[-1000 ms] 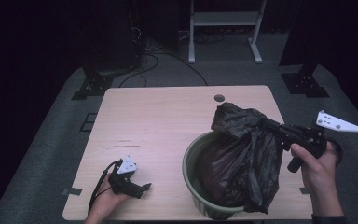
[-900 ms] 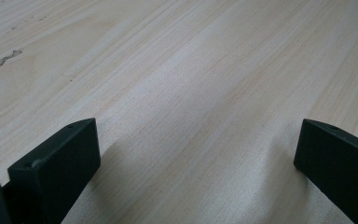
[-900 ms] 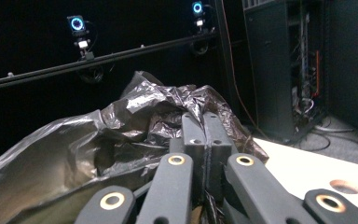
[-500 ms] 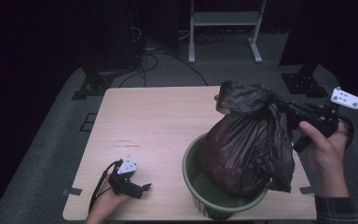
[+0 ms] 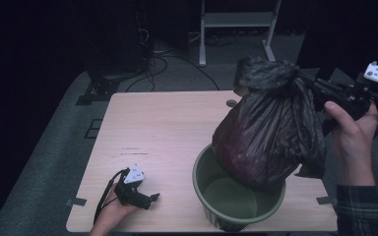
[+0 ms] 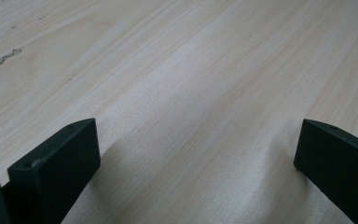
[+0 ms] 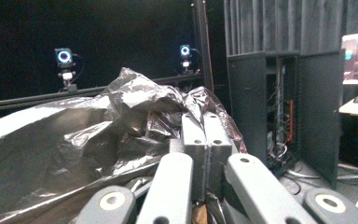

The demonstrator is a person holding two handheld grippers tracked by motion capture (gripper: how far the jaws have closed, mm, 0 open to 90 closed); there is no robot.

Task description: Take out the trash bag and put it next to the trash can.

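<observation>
A full black rubbish bag [image 5: 270,132] hangs over the green bin [image 5: 200,169], its bottom still inside the rim. My right gripper [image 5: 309,82] is shut on the bag's gathered neck and holds it from the right. In the right gripper view the jaws [image 7: 206,122] are pressed together with crumpled black plastic [image 7: 88,135] bunched around them. My left gripper [image 5: 152,198] lies on the wooden table [image 5: 167,128] near its front left corner. Its jaws [image 6: 196,135] stand wide open, with bare wood between them.
A small round disc [image 5: 232,103] lies on the table's far edge behind the bag. A white desk frame [image 5: 236,19] and floor cables [image 5: 162,61] stand beyond the table. A dark open cabinet [image 7: 279,107] is to the right.
The right gripper has risen with the bag, which has come most of the way up out of the bin. The left gripper has stayed in place.
</observation>
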